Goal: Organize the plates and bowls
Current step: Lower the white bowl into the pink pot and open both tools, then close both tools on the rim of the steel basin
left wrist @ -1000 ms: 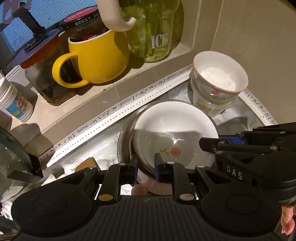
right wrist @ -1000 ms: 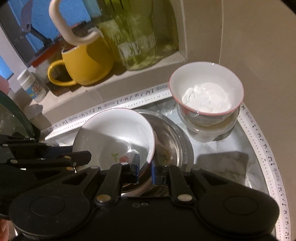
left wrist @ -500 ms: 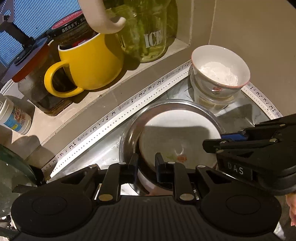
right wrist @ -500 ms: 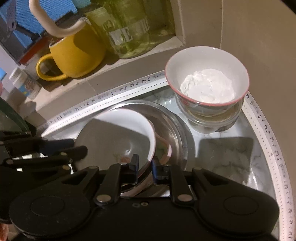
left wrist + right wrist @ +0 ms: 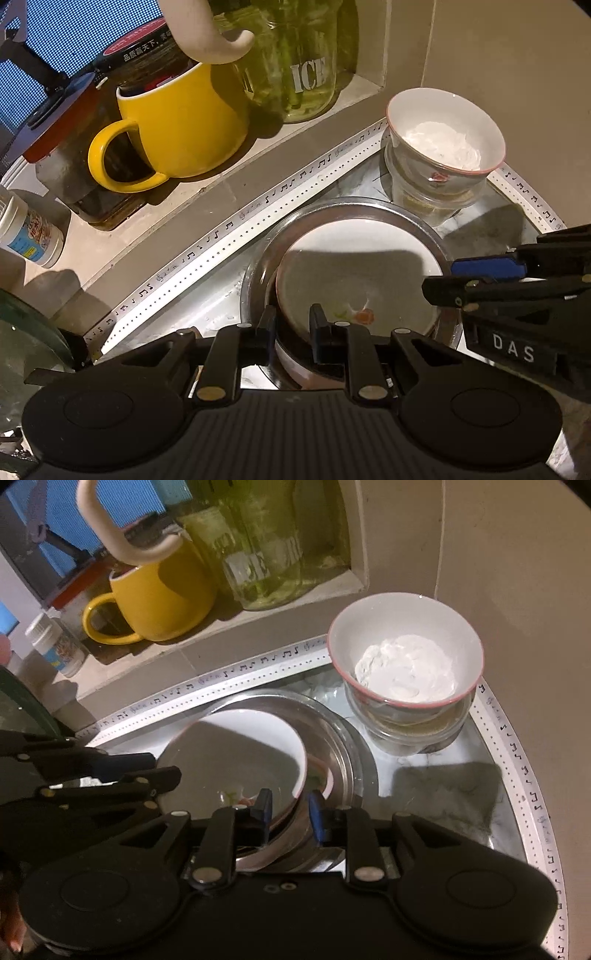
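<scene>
Left wrist view puts my left gripper (image 5: 293, 325) at the frame's lower centre, its jaws clamped across the near rim of the white flowered bowl (image 5: 356, 280), which sits inside the steel basin (image 5: 369, 209). My right gripper (image 5: 289, 814) pinches that bowl's rim too. Upper right, a second bowl (image 5: 405, 653) of white powder rests on a glass jar (image 5: 410, 727).
</scene>
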`<state>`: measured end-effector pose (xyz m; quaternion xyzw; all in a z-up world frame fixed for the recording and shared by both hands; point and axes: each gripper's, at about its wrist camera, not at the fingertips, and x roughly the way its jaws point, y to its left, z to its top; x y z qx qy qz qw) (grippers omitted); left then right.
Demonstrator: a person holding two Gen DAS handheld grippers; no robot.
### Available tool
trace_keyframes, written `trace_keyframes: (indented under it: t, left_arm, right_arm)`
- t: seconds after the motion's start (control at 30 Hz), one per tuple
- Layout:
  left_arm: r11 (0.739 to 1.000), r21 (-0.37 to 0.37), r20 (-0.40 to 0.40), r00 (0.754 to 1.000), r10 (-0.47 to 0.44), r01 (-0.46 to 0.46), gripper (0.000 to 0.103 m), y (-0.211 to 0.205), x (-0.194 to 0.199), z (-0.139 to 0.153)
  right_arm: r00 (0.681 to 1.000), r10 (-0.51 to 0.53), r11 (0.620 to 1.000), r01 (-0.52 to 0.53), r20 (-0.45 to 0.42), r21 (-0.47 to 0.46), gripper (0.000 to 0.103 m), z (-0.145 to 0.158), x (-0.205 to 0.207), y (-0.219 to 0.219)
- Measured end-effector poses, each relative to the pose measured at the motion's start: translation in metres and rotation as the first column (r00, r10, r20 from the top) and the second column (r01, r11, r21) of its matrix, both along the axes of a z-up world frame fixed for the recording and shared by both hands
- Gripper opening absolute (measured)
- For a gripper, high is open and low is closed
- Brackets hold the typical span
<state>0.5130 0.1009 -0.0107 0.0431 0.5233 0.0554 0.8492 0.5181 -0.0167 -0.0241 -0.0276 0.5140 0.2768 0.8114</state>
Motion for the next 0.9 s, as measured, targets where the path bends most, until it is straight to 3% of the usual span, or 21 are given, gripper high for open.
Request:
trace_keyframes:
  t: [0.53,0.6,0.73,0.8,0.9]
  left_arm:
    - [0.998,-0.068,0.06,0.998,0.018,-0.014,0.021,0.007,-0.023,0.02]
    - [0.997,-0.078,0.085,0.996,0.032,-0.026,0.021,0.012,-0.029,0.024]
    - [0.99,-0.132,0.11,0.992,0.06,-0.045,0.022,0.023,-0.038,0.03]
    - [0.989,-0.138,0.124,0.99,0.062,-0.044,0.023,0.026,-0.043,0.031]
    - [0.988,-0.145,0.145,0.986,0.081,-0.06,0.049,0.032,-0.048,0.03]
  right_arm:
    - [0.998,0.004,1.0,-0.006,0.063,0.03,0.04,0.01,-0.02,-0.024]
    - [0.997,0.004,0.999,-0.006,0.071,0.037,0.044,0.011,-0.023,-0.03]
    - [0.995,-0.004,0.999,-0.001,0.099,0.048,0.064,0.015,-0.029,-0.043]
    - [0.995,-0.006,0.998,0.0,0.1,0.058,0.068,0.015,-0.032,-0.049]
    - [0.995,-0.006,0.997,-0.002,0.099,0.073,0.075,0.012,-0.033,-0.056]
